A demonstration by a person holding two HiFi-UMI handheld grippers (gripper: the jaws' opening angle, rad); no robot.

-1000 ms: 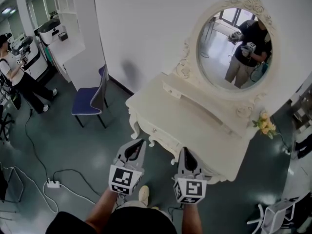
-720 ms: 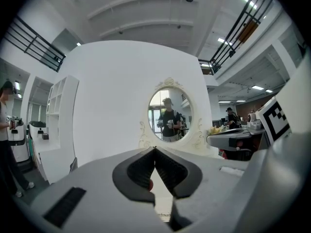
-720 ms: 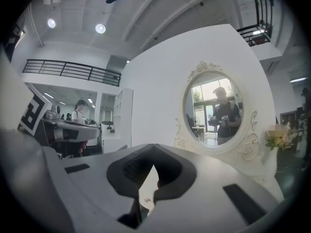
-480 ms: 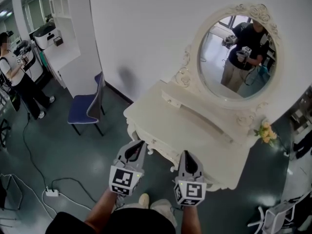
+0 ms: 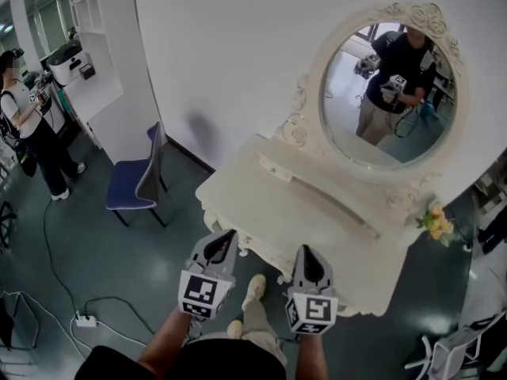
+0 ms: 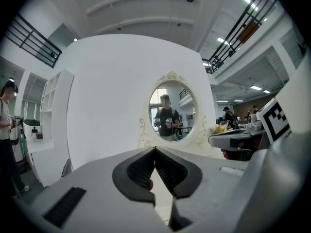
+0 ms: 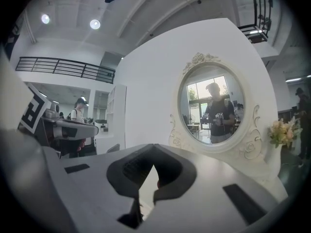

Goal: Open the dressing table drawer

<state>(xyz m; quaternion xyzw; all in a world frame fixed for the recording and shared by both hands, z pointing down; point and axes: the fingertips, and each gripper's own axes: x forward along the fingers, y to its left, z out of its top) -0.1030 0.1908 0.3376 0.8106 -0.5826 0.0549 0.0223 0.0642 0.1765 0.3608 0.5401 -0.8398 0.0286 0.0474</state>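
Both forearms reach forward side by side, holding the left gripper (image 5: 230, 233) and right gripper (image 5: 306, 250) roughly level, tips aimed at the dressing table (image 5: 317, 204) and just short of its near edge. Each gripper's jaws are pressed together with nothing between them. The drawer (image 5: 265, 253) sits in the table's front, seemingly closed.

The room is bright and evenly lit: round ceiling lights (image 7: 95, 24) glow overhead, and daylight shows in the mirror (image 5: 392, 93). The pale dressing table (image 5: 317, 212) looks almost washed out. A soft shadow lies on the white wall (image 5: 238, 46) beside the chair (image 5: 135, 184). Both gripper views bulge strongly, with black corners.
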